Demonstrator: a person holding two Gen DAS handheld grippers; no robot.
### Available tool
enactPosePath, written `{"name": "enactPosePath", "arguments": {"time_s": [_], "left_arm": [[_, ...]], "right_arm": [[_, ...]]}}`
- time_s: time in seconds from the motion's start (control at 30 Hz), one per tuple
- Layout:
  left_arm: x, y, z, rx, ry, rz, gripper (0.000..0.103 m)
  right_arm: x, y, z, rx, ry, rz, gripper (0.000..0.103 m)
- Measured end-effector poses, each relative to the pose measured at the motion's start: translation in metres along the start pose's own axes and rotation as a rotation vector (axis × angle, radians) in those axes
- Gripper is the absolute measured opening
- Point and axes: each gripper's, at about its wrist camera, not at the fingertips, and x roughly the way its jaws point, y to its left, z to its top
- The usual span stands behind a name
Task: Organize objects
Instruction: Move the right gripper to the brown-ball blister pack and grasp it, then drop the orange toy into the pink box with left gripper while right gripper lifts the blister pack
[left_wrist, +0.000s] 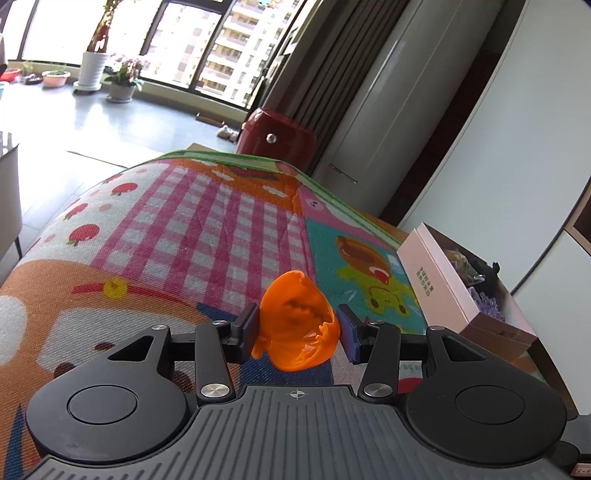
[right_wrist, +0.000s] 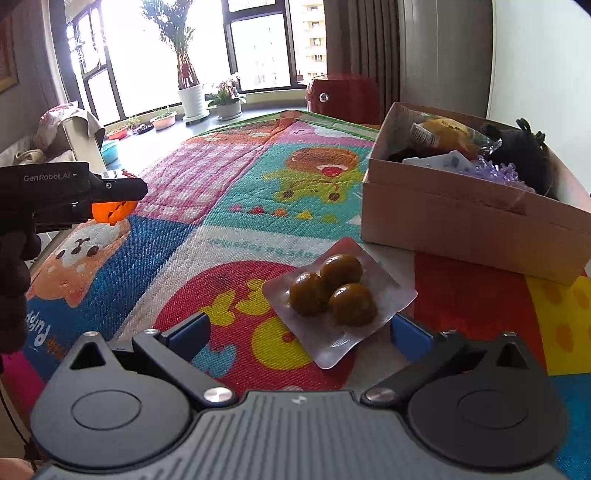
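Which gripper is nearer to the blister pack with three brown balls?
Right. The right gripper is open around the blister pack; the left gripper holds an orange toy far left.

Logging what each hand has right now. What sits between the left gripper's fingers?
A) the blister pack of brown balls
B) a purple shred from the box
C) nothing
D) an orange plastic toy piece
D: the left gripper is closed on the orange plastic toy piece, held above the play mat; the blister pack lies on the mat by the open right gripper.
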Motion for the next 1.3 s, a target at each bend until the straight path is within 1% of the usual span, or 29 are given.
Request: {"name": "enactPosePath", "arguments": {"time_s": [0.17, 0.27, 0.33, 0.47, 0.57, 0.63, 0.7, 0.73, 0.77, 0.8, 0.83, 0.9, 0.97, 1.03, 1.07, 1.1, 1.13, 1.17, 1.23, 1.3], "left_arm": [[0.003, 0.003, -0.006, -0.005, 0.017, -0.004, 0.050], [0.003, 0.003, -0.007, 0.003, 0.019, -0.005, 0.050], [0.004, 0.002, -0.009, 0.012, 0.017, -0.008, 0.050], [0.011, -0.004, -0.012, 0.009, 0.029, -0.021, 0.050], [0.012, -0.012, -0.011, 0.031, 0.036, -0.013, 0.050], [0.009, -0.018, -0.009, 0.045, 0.036, -0.006, 0.050], [0.004, -0.024, -0.005, 0.060, 0.026, -0.002, 0.050], [0.001, -0.027, -0.003, 0.068, 0.019, -0.002, 0.050], [-0.002, -0.031, -0.001, 0.077, 0.012, -0.003, 0.050], [-0.005, -0.034, 0.000, 0.084, 0.007, -0.004, 0.050], [-0.007, -0.037, 0.001, 0.091, 0.004, -0.003, 0.050], [-0.013, -0.042, 0.002, 0.106, 0.002, -0.006, 0.050], [-0.019, -0.048, 0.000, 0.124, 0.010, -0.013, 0.050], [-0.025, -0.054, -0.003, 0.150, 0.019, -0.019, 0.050], [-0.028, -0.058, -0.005, 0.162, 0.025, -0.021, 0.050], [-0.030, -0.061, -0.006, 0.170, 0.030, -0.024, 0.050], [-0.032, -0.066, -0.008, 0.176, 0.033, -0.032, 0.050], [-0.033, -0.069, -0.010, 0.179, 0.035, -0.042, 0.050], [-0.034, -0.077, -0.012, 0.180, 0.039, -0.064, 0.050], [-0.035, -0.087, -0.014, 0.187, 0.041, -0.079, 0.050]], "right_arm": [[0.016, 0.024, 0.012, -0.056, 0.027, -0.052, 0.103], [0.018, 0.017, 0.019, -0.008, 0.017, -0.076, 0.103], [0.023, 0.012, 0.020, 0.010, 0.034, -0.101, 0.103], [0.031, 0.021, 0.026, 0.043, 0.033, -0.136, 0.103], [0.041, 0.028, 0.032, 0.066, 0.015, -0.171, 0.103], [0.046, 0.029, 0.036, 0.056, 0.012, -0.165, 0.103], [0.047, 0.029, 0.038, 0.033, 0.011, -0.140, 0.102], [0.045, 0.029, 0.038, 0.018, 0.010, -0.134, 0.098], [0.042, 0.030, 0.037, -0.006, 0.008, -0.119, 0.088], [0.037, 0.031, 0.036, -0.027, 0.008, -0.097, 0.082], [0.032, 0.032, 0.034, -0.044, 0.016, -0.077, 0.079], [0.021, 0.036, 0.027, -0.090, 0.025, -0.059, 0.077], [0.005, 0.041, 0.015, -0.145, 0.015, -0.062, 0.077], [-0.013, 0.041, 0.004, -0.168, 0.004, -0.057, 0.077], [-0.024, 0.040, -0.001, -0.174, -0.009, -0.060, 0.058], [-0.034, 0.037, -0.003, -0.179, -0.012, -0.058, 0.054], [-0.045, 0.033, -0.004, -0.172, -0.023, -0.063, 0.042], [-0.055, 0.029, -0.004, -0.166, -0.034, -0.064, 0.034], [-0.075, 0.021, -0.004, -0.161, -0.077, -0.079, 0.034], [-0.085, 0.013, -0.004, -0.154, -0.108, -0.099, 0.034]]}}
